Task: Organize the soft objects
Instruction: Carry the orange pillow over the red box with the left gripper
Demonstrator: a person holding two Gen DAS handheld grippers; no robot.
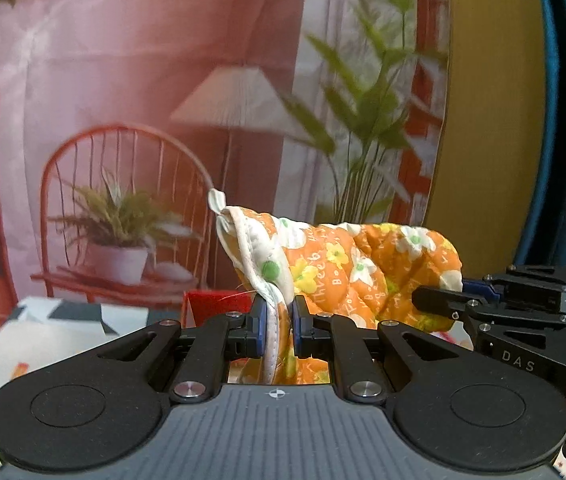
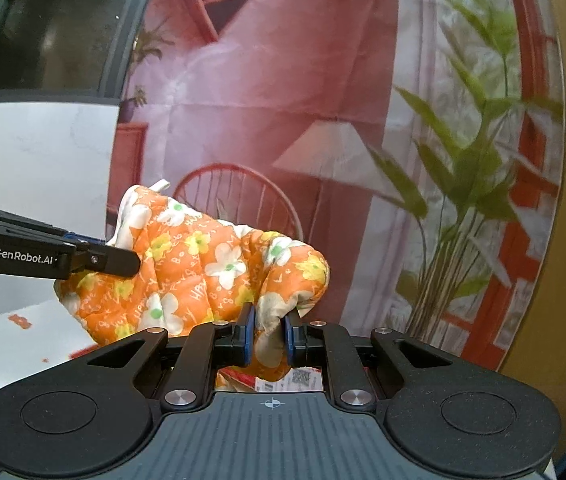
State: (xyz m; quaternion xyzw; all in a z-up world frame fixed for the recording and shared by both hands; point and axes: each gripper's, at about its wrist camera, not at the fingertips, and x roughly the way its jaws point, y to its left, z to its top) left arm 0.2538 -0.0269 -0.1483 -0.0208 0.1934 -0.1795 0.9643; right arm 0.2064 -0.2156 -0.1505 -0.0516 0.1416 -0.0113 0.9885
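Observation:
An orange quilted oven mitt [image 1: 347, 264] with white and yellow flowers and white trim hangs in the air between both grippers. My left gripper [image 1: 279, 320] is shut on its white-trimmed cuff end. My right gripper [image 2: 269, 330] is shut on the other end of the mitt [image 2: 211, 264]. The right gripper also shows in the left wrist view [image 1: 459, 292] at the right, and the left gripper shows in the right wrist view [image 2: 123, 256] at the left. A small white loop [image 1: 217, 200] sticks up from the cuff.
A printed backdrop [image 1: 143, 100] with a chair, lamp and plants stands close behind. A red object [image 1: 215, 304] and a patterned black-and-white surface [image 1: 67, 320] lie below. A white table [image 2: 23, 328] with orange spots is at lower left. A yellow wall [image 1: 491, 120] is at right.

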